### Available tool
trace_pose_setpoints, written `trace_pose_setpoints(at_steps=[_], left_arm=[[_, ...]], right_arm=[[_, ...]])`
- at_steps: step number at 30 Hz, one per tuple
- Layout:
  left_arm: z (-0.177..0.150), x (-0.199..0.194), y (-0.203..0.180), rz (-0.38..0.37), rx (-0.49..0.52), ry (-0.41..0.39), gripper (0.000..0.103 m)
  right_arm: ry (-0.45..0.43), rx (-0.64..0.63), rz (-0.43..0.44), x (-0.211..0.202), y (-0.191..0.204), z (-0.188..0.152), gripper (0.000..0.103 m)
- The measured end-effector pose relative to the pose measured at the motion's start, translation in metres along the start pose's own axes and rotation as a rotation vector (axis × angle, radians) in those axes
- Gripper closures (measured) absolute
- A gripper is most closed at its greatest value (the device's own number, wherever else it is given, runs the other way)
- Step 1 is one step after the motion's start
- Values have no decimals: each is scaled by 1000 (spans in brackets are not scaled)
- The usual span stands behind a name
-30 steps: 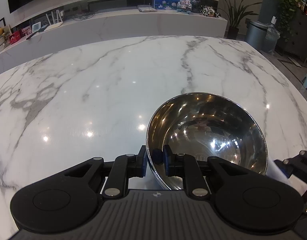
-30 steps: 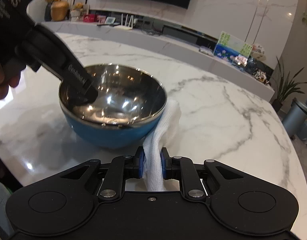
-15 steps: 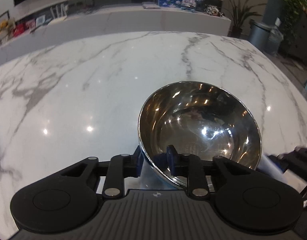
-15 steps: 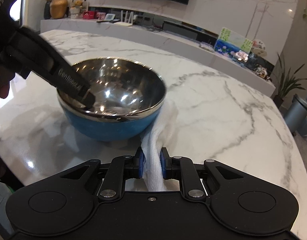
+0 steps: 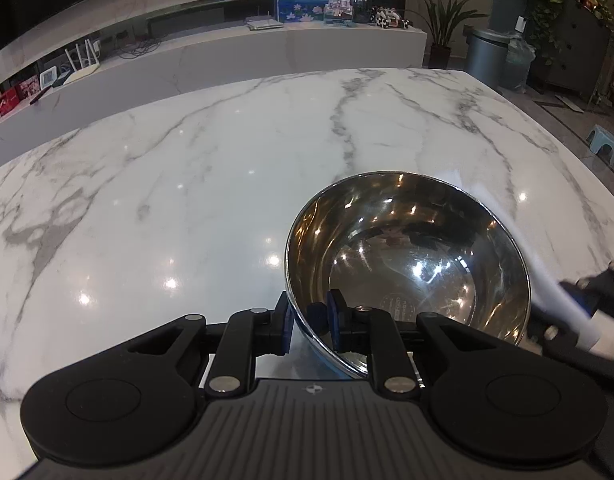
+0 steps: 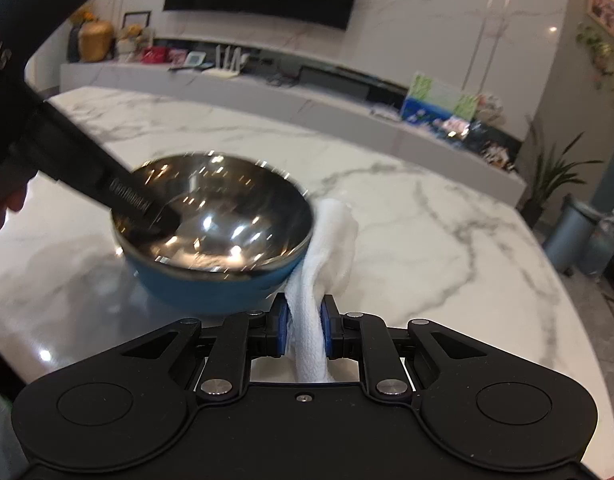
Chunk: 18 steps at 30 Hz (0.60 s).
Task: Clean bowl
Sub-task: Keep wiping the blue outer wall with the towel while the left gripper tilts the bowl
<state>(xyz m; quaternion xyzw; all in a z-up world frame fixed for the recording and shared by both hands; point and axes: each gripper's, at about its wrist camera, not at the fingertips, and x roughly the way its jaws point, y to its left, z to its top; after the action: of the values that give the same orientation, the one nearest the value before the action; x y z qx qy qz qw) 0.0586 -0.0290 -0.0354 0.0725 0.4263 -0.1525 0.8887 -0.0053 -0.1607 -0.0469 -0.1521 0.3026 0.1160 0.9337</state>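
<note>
The steel bowl point(image 5: 407, 256), blue on the outside, sits mouth-up on the marble table point(image 5: 187, 184) with nothing visible inside but reflections. The left gripper point(image 5: 309, 322) is closing its jaws over the bowl's near rim, one pad inside, one outside. The right gripper point(image 6: 303, 330) is clamped on a white cloth point(image 6: 323, 256), whose long strip runs away from the jaws and is pressed against the bowl's outer wall.
</note>
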Motion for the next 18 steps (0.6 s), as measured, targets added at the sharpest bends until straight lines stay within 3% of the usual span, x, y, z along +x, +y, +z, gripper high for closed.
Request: trace_pose_setpoints(at_steps=[5, 7, 9, 10, 12, 16, 18], left_arm=[[-3, -2, -3, 18, -24, 4, 85], [-5, -4, -2, 17, -55, 17, 78], [-6, -4, 1, 1, -116, 42, 60], [-7, -4, 4, -11, -148, 52, 59], [-9, -4, 8, -31, -200, 68, 59], [-9, -5, 10, -27, -191, 66, 60], [-8, -6, 8, -29, -169, 56, 69]], right_arm=[[51, -38, 34, 3, 9, -5, 88], [57, -45, 36, 4, 10, -6, 88], [57, -42, 36, 4, 10, -7, 88], [57, -42, 36, 4, 10, -7, 88], [56, -36, 38, 6, 7, -8, 88], [56, -38, 35, 4, 9, -8, 88], [56, -40, 32, 5, 7, -7, 88]])
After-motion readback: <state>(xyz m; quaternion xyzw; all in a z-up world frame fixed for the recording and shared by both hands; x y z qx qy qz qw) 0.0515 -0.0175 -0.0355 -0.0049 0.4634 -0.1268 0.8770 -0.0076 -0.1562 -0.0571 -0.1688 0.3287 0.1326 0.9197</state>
